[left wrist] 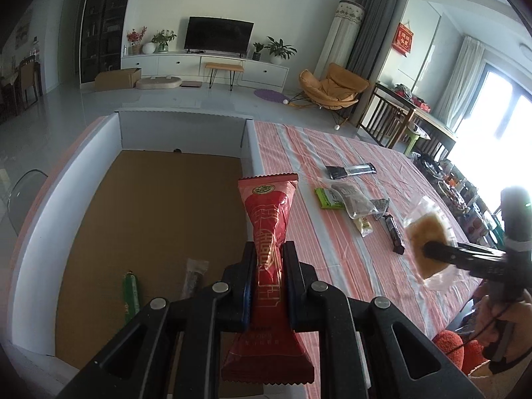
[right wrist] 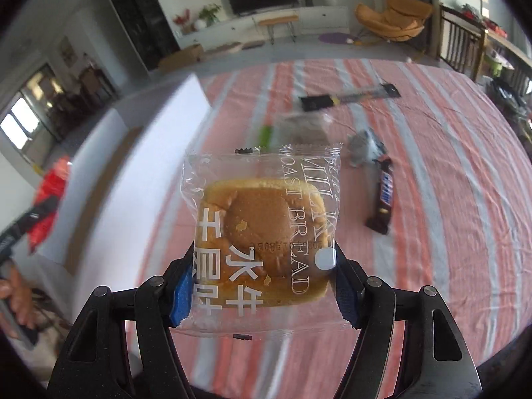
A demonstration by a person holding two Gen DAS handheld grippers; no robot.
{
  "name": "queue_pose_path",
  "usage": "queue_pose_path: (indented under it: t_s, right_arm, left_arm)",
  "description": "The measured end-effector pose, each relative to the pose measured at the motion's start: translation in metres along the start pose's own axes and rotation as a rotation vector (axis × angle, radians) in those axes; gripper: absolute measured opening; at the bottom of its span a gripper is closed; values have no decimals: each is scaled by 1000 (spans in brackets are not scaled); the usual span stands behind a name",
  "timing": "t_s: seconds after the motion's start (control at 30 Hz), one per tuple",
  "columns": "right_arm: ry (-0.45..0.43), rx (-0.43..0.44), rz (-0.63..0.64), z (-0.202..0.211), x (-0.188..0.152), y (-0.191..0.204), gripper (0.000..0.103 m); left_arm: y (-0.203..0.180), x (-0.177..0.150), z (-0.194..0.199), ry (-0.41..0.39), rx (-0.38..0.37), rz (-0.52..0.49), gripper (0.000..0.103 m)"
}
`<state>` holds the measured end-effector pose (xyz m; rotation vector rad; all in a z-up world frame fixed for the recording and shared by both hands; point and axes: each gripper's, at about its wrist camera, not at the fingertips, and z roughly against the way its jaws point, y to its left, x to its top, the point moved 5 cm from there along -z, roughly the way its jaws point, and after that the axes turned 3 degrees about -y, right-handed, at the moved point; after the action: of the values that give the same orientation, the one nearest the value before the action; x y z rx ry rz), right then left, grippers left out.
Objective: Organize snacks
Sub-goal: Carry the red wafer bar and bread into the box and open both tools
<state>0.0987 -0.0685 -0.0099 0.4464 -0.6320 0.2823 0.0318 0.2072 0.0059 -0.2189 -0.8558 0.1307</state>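
My left gripper (left wrist: 269, 256) is shut on a red snack packet (left wrist: 267, 229) and holds it above the right side of the open cardboard box (left wrist: 149, 206). My right gripper (right wrist: 262, 266) is shut on a clear-wrapped milk toast bread (right wrist: 262, 242) and holds it above the striped tablecloth (right wrist: 432, 183); that bread also shows in the left wrist view (left wrist: 429, 242). A green packet (left wrist: 130, 294) and a dark packet (left wrist: 194, 277) lie in the box. The left gripper with the red packet shows blurred in the right wrist view (right wrist: 46, 196).
On the cloth lie a black flat packet (left wrist: 350, 170), a green-and-clear packet pile (left wrist: 345, 199), a small yellow packet (left wrist: 364, 225) and a dark chocolate bar (left wrist: 394, 232), also in the right wrist view (right wrist: 382, 196). The box's white wall (left wrist: 251, 146) borders the cloth. Cluttered items stand at the table's right edge.
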Motion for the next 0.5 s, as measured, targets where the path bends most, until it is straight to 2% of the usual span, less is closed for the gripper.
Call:
queue_pose_path:
  t_s: [0.1, 0.2, 0.27, 0.37, 0.43, 0.5]
  right_arm:
    - [-45, 185, 5, 14, 23, 69, 72]
    - [-53, 324, 1, 9, 38, 130, 72]
    - [-40, 371, 3, -8, 41, 164, 72]
    - [-35, 372, 20, -44, 41, 201, 75]
    - [10, 355, 1, -72, 36, 211, 77]
    - [73, 322, -4, -93, 29, 216, 77]
  left_arm:
    - [28, 5, 10, -17, 59, 20, 15]
    - [62, 5, 18, -21, 126, 55, 15]
    - [83, 1, 19, -16, 177, 66, 15]
    - [108, -11, 17, 16, 269, 61, 16]
    - [121, -19, 13, 36, 345, 54, 28]
    - [130, -25, 11, 40, 373, 69, 78]
